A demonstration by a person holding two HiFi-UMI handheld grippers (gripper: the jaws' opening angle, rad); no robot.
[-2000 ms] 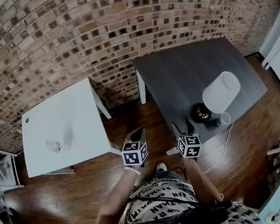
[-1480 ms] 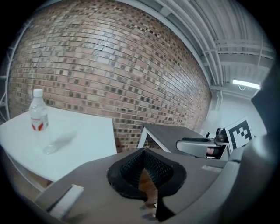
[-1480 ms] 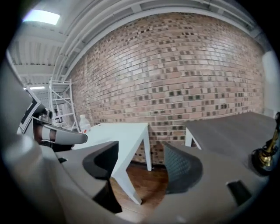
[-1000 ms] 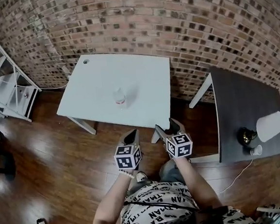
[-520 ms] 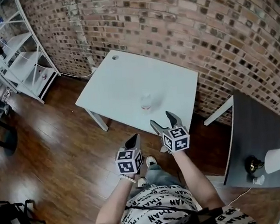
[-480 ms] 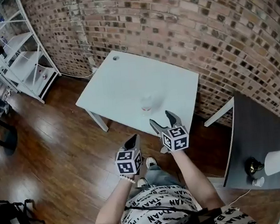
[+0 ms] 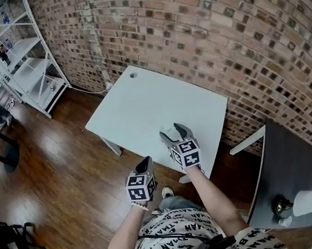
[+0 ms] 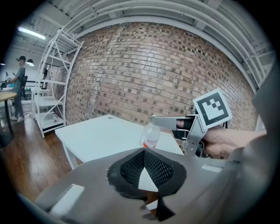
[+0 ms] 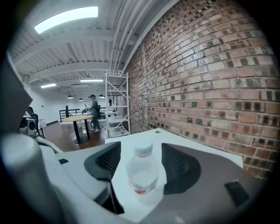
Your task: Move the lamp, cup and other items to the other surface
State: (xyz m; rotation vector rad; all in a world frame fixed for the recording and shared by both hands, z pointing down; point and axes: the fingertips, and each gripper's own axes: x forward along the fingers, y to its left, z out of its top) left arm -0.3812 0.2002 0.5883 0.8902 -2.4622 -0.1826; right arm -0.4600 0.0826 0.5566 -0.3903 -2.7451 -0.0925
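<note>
A small clear bottle (image 9: 142, 177) with a white cap and red label stands upright on the white table (image 7: 138, 104). My right gripper (image 7: 173, 131) reaches over the table's near edge. Its jaws are on both sides of the bottle (image 8: 150, 135) and are closing, with gaps still showing between the pads and the bottle. My left gripper (image 7: 146, 163) hangs lower, over the floor in front of the table, with its pads together and nothing held. The white-shaded lamp (image 7: 308, 202) and a small cup (image 7: 285, 222) sit on the dark table (image 7: 290, 164) at the far right.
A brick wall runs behind both tables. A white shelving rack (image 7: 17, 60) stands at the left, with wooden floor between it and the white table. A gap of floor separates the two tables. A round wooden table and people stand far off in the right gripper view.
My right gripper has moved forward over the white table's edge until its jaws are around the bottle. The left gripper has dropped slightly back and lower.
</note>
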